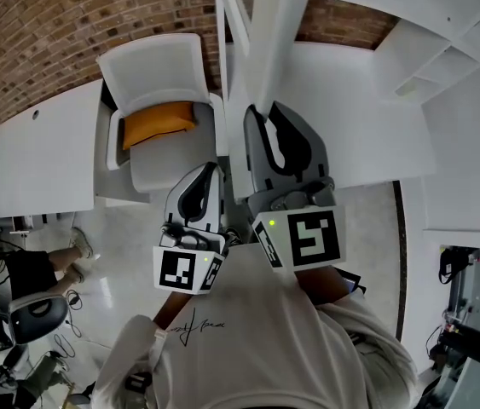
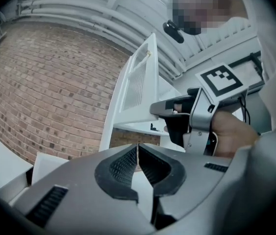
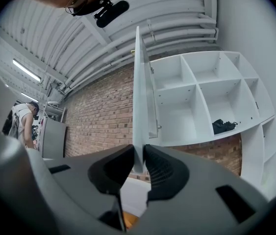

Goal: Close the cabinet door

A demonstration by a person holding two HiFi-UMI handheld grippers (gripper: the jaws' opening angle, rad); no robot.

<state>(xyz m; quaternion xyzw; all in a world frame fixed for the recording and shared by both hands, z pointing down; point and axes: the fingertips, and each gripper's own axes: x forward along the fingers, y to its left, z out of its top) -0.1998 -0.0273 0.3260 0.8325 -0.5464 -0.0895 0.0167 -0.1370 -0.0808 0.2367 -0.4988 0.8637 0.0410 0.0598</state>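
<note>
Right gripper view, unlike head view, shows right gripper (image 3: 138,153) clamped on the single cabinet door (image 3: 140,82) edge; left gripper (image 2: 138,151) closed, empty, just left of it.

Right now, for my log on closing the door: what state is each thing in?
cabinet door: open, swung out from the shelves.
right gripper: shut on the door's bottom edge.
left gripper: shut, empty.
dark bundle: lying in one shelf compartment.

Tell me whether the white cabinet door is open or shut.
Open: the white cabinet door stands edge-on, swung away from the white shelf compartments, whose insides show. The right gripper clamps its lower edge.
</note>
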